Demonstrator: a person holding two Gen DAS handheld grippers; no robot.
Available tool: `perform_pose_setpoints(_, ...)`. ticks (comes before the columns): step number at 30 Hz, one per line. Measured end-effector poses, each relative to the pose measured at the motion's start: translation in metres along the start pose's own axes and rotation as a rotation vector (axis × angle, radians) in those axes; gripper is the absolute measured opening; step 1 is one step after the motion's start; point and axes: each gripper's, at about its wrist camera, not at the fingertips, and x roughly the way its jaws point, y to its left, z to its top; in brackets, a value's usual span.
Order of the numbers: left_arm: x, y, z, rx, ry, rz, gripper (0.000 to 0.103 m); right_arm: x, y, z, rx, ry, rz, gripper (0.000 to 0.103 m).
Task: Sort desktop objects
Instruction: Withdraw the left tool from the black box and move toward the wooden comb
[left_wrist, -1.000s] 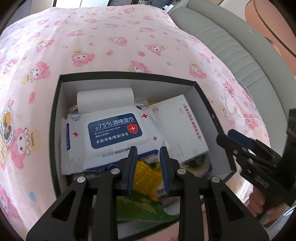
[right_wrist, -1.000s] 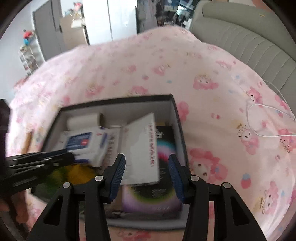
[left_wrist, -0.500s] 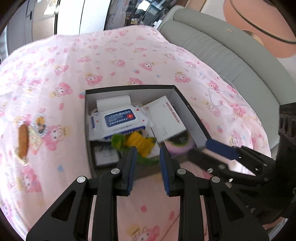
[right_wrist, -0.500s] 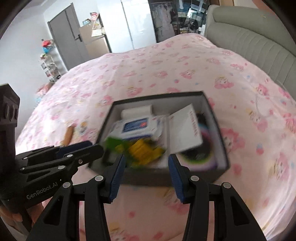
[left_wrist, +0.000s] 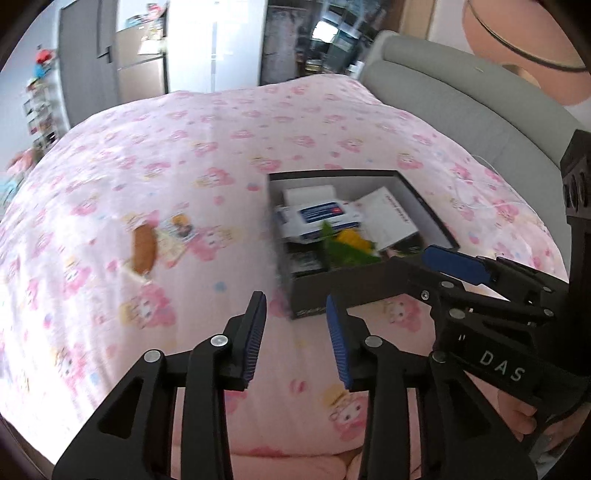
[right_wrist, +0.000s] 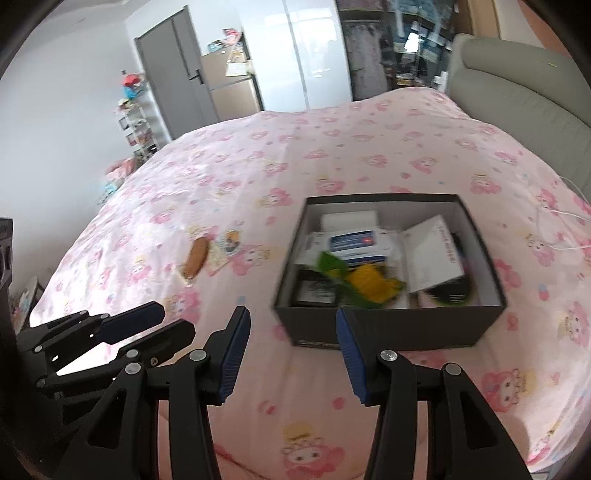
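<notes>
A black box (left_wrist: 351, 286) (right_wrist: 391, 328) sits on the pink bedspread and holds a wet-wipes pack (left_wrist: 321, 218) (right_wrist: 356, 242), a yellow-green corn toy (left_wrist: 351, 245) (right_wrist: 365, 282), a white booklet (right_wrist: 430, 254) and a paper roll. A brown oblong object (left_wrist: 142, 251) (right_wrist: 195, 256) lies on cards left of the box. My left gripper (left_wrist: 295, 328) hovers over the bedspread in front of the box, its jaws opening with nothing between them. My right gripper (right_wrist: 291, 343) stands open and empty near the box's front wall.
The grey padded headboard (left_wrist: 461, 107) (right_wrist: 524, 96) borders the bed on the right. A white cable (right_wrist: 561, 229) lies on the bedspread right of the box. Doors, a cabinet and a shelf stand beyond the bed's far edge.
Both grippers drew back and up from over the box to in front of it. The corn toy, between the left fingers a second ago, now lies in the box, and the left jaws stand wider.
</notes>
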Motion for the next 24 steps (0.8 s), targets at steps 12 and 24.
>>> perform_pose_setpoints(12, -0.015, 0.091, -0.043, -0.191, -0.014, 0.079, 0.035, 0.043, 0.085, -0.012, -0.105, 0.053, 0.106, 0.044)
perform_pose_setpoints(24, 0.041, 0.168, -0.012, -0.293, -0.024, 0.081, 0.035, 0.114, 0.118, 0.027, -0.117, 0.083, 0.096, 0.044)
